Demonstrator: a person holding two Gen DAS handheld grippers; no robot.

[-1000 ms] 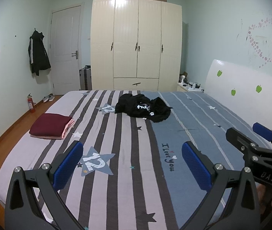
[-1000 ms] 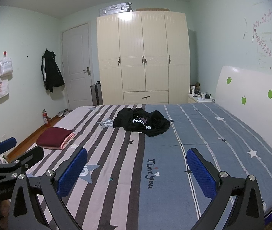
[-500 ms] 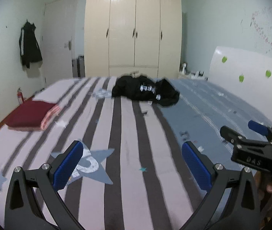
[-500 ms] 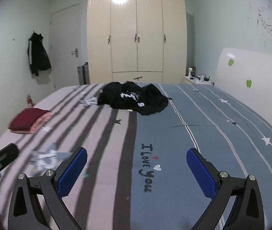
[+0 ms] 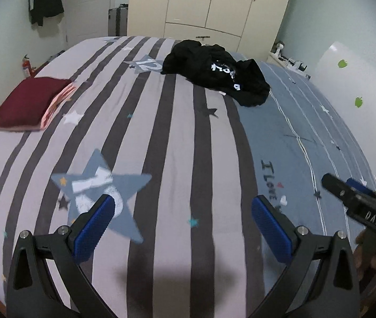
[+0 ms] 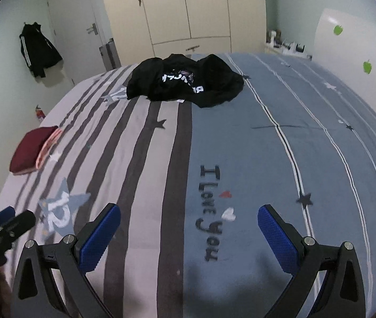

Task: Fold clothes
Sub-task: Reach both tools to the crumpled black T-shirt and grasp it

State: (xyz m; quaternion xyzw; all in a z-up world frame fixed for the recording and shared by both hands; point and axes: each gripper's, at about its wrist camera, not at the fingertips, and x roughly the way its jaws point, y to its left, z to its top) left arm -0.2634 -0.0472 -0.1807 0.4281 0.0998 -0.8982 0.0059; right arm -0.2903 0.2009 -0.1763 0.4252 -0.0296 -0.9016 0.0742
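Lying in a crumpled heap on the far part of the bed is your black garment, white lettering showing on its folds, straddling the line where the grey-and-dark stripes meet the blue half of the cover; a pale star with the number 12 peeks out just beside its left edge. Well apart from it, near the bed's left edge, you have a folded stack with a dark red piece on top and a pink one under it. Your left gripper hangs over the near striped part above a large blue star printed with a number, its jaws spread wide and holding nothing, blue pads facing each other. Your right gripper hovers over the blue half next to the words "I Love You", its jaws likewise wide apart and empty. Neither touches the black garment, which is far ahead of both. Each gripper shows at the edge of the other's view. Beyond the bed stands a cream wardrobe, with a white door to its left and a black jacket hanging on the wall; a white headboard with green apple stickers runs along the right side
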